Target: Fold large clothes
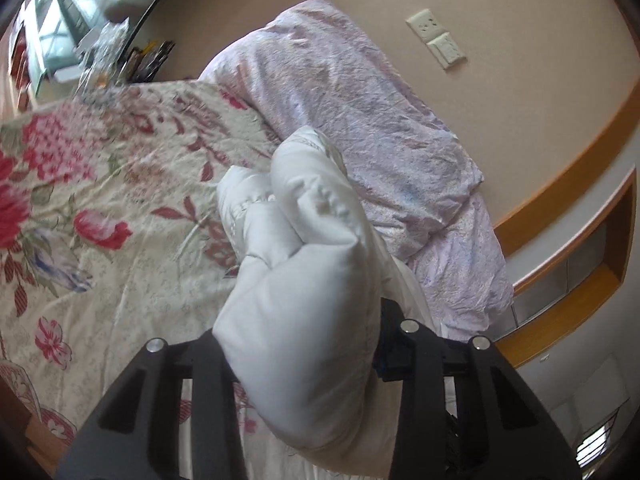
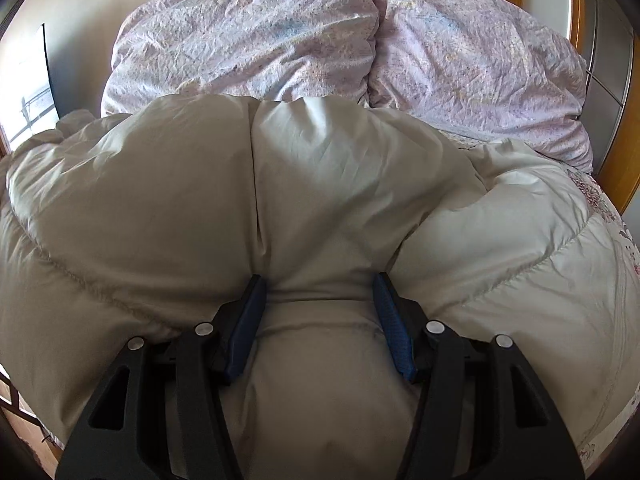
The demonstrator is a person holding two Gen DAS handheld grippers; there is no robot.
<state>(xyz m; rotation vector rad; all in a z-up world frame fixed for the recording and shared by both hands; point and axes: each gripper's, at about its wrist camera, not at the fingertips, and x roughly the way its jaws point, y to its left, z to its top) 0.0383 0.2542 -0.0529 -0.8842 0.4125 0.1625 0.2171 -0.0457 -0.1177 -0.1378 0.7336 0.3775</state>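
Observation:
A white padded jacket bulges up between the fingers of my left gripper, which is shut on a thick bunch of it above the bed. The fabric hides the left pad; the right finger presses its side. In the right wrist view the same jacket spreads wide over the bed in puffy quilted sections. My right gripper is shut on a fold of it, with both blue pads sunk into the cloth.
A floral bedspread covers the bed. A crumpled pale lilac duvet is heaped at the head end. A wooden headboard ledge and wall sockets lie behind. A window is at the far left.

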